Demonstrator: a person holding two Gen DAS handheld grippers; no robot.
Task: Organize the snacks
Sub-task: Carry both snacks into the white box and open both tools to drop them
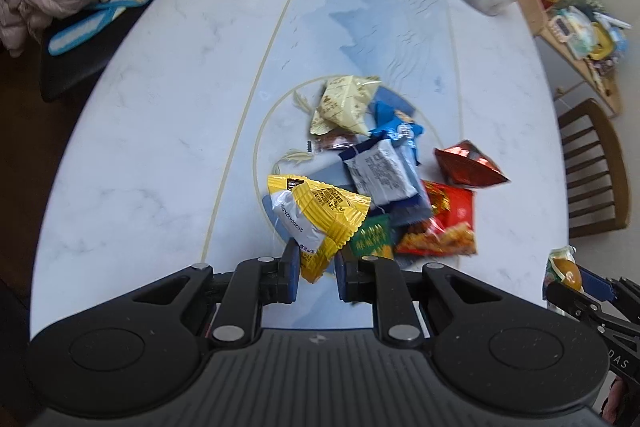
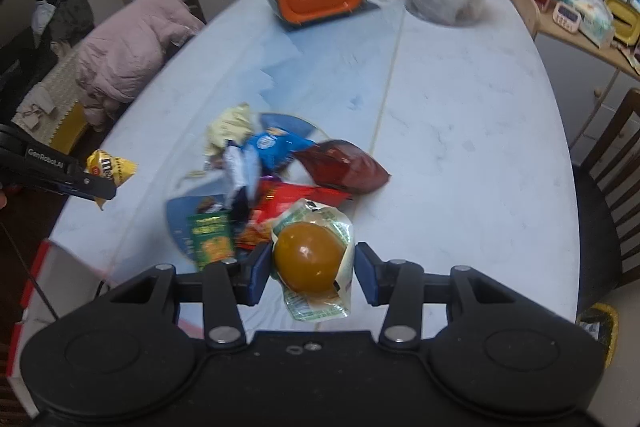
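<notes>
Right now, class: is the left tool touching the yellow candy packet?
Touching. The left wrist view shows the left tool pinching the yellow candy packet above the table.

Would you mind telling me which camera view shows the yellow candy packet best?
The left wrist view: the yellow candy packet hangs large and central, pinched in the left gripper, its printed back legible. The right wrist view shows the same packet only small at the left edge, partly hidden by that gripper's finger, with its front logo visible.
</notes>
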